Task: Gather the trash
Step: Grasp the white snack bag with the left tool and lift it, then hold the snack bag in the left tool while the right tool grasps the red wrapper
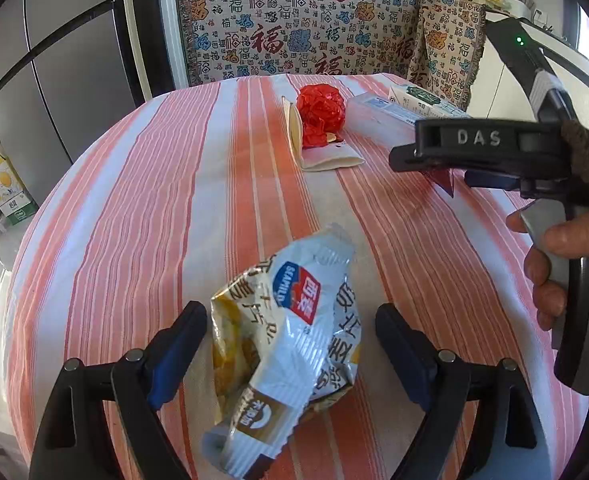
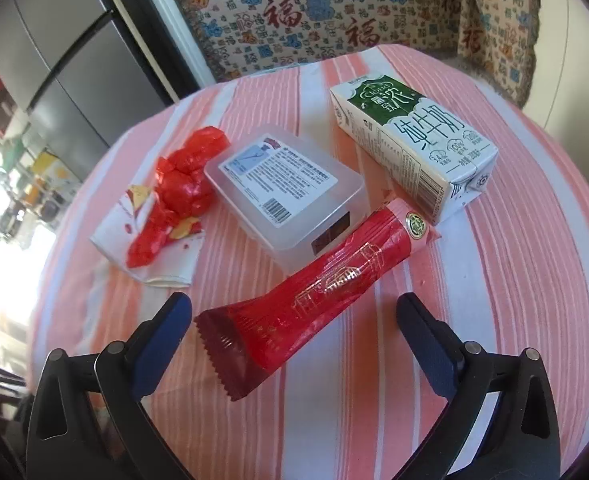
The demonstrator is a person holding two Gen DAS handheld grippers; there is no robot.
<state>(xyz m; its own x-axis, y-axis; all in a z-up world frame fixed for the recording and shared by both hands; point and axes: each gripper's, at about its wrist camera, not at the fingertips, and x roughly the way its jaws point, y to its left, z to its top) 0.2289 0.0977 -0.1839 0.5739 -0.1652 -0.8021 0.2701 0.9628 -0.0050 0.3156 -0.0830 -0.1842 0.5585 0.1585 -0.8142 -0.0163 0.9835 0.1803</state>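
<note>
Trash on striped table [image 2: 514, 280]: 1 snack bag [image 1: 290, 344], 1 red wrapper [image 2: 314, 300], 1 carton [image 2: 410, 152], 1 plastic box [image 2: 286, 188], 1 red wad [image 2: 182, 184] on napkin [image 2: 150, 256]. L gripper [image 1: 290, 344] is spread wide w/ bag between pads, untouched. R gripper [image 2: 294, 328] is spread wide around wrapper's end, nothing gripped.

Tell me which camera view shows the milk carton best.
The right wrist view. There the milk carton lies on its side on the striped tablecloth, whole, with its green and white printed faces readable. In the left wrist view only a sliver of it shows at the far edge, behind the clear plastic box.
</note>
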